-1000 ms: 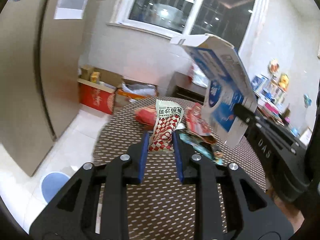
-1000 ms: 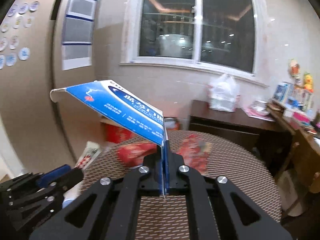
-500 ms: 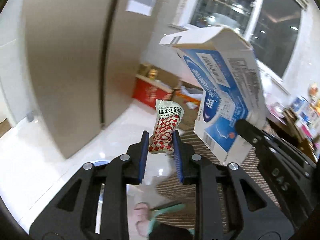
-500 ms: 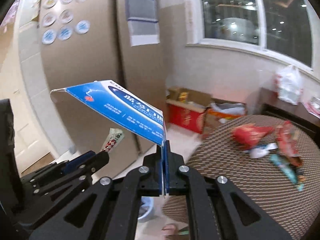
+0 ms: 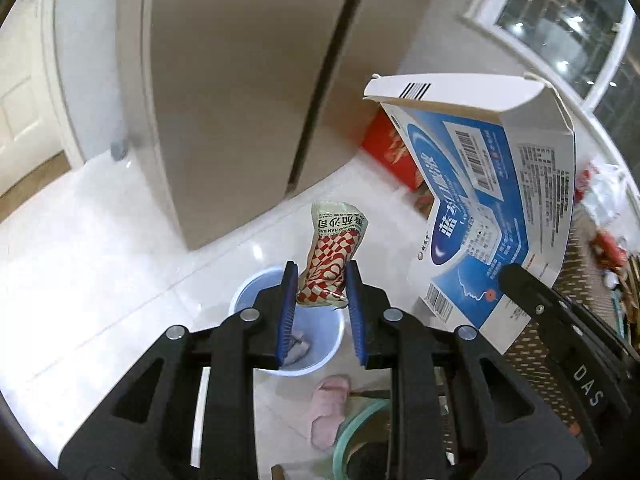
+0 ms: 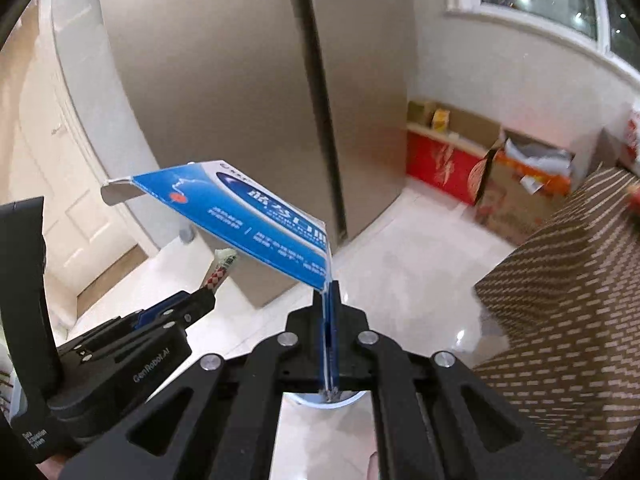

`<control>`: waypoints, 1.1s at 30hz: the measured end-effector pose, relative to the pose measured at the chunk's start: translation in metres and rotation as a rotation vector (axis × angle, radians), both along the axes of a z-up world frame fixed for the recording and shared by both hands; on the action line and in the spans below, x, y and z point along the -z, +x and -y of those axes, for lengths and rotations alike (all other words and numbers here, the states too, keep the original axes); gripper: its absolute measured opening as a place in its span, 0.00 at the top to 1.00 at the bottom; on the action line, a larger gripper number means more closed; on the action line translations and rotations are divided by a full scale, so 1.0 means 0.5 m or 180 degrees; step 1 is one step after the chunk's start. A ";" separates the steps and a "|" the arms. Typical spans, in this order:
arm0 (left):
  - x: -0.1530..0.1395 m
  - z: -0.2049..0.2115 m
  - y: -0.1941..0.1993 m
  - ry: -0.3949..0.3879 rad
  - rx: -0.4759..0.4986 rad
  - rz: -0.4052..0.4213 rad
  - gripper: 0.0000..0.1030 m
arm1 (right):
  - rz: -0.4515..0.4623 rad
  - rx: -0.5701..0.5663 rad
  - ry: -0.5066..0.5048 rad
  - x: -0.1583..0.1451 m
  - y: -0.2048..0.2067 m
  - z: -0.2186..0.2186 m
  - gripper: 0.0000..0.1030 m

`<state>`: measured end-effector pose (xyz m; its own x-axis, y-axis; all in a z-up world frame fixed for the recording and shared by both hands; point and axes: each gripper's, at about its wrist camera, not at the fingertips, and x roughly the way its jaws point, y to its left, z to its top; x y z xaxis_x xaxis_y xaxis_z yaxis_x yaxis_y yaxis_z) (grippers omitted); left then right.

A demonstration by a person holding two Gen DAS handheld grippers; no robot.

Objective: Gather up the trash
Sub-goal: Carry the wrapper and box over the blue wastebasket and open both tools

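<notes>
The left tongs (image 5: 322,280) grip a red-checked snack wrapper (image 5: 334,258) above a pale blue bin (image 5: 332,344) on the floor. The right tongs (image 6: 329,312) clamp tight on a flattened blue-and-white carton (image 6: 256,216), seemingly over that bin too, beside the woven-covered surface (image 6: 568,320).

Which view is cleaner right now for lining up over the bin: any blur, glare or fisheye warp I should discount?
Left wrist view: sharp on the snack packet and blue bin; ceiling-light glare on the floor tiles; fridge edges bow from fisheye. Right wrist view: table and red boxes smeared by motion blur; bin mostly hidden behind the right gripper.
</notes>
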<state>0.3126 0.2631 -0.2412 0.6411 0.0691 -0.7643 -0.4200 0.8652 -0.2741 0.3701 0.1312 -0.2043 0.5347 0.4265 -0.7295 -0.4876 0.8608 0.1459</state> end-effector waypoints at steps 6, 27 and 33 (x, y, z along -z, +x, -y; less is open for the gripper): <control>0.087 -0.043 0.018 -0.0080 -0.0165 -0.0284 0.77 | -0.0237 -0.0087 -0.0076 0.100 0.036 -0.070 0.97; 0.193 -0.057 0.097 -0.0201 -0.0068 -0.0624 0.76 | -0.0273 0.0113 -0.0236 0.215 0.104 -0.077 0.57; 0.175 -0.046 0.110 -0.0189 -0.0010 -0.0571 0.76 | -0.0043 0.0135 -0.0159 0.174 0.093 -0.063 0.54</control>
